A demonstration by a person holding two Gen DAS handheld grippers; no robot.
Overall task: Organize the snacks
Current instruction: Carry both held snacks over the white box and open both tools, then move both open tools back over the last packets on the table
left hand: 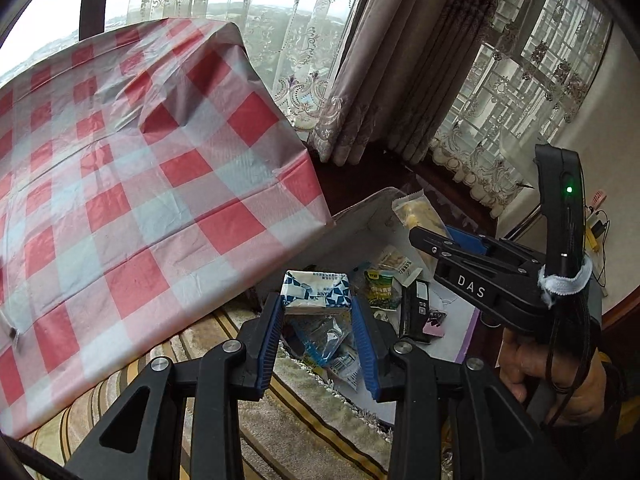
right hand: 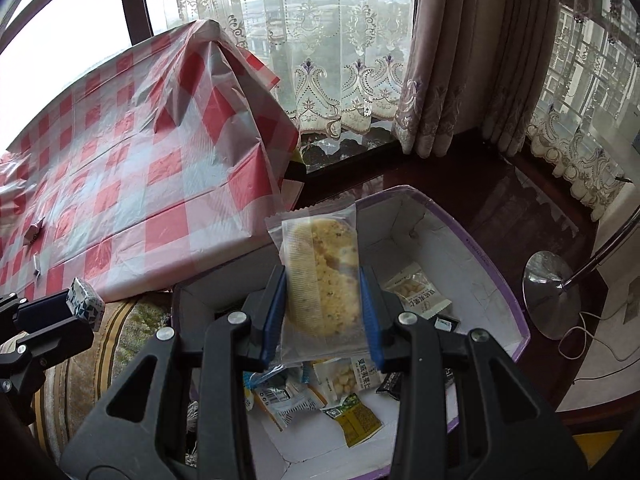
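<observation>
We mid-carry: left hand-held gripper (left hand: pixel 318 312) clenched on small blue-white wrapped snack block (left hand: pixel 316 293), right hand-held gripper (right hand: pixel 323 312) clenched on clear-wrapped yellow biscuit (right hand: pixel 320 276), above white cardboard box (right hand: pixel 404 208); next likely placement on red-white checked worktop (left hand: pixel 120 184)

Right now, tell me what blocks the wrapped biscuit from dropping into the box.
Nothing visible. The right gripper holds the wrapped biscuit above the open cardboard box; only loose snack packets lie below.

Print on the snack packets (right hand: pixel 352 376) is too small to be read; the box (right hand: pixel 484 252) is partly hidden by the fingers (right hand: pixel 370 316).
</observation>
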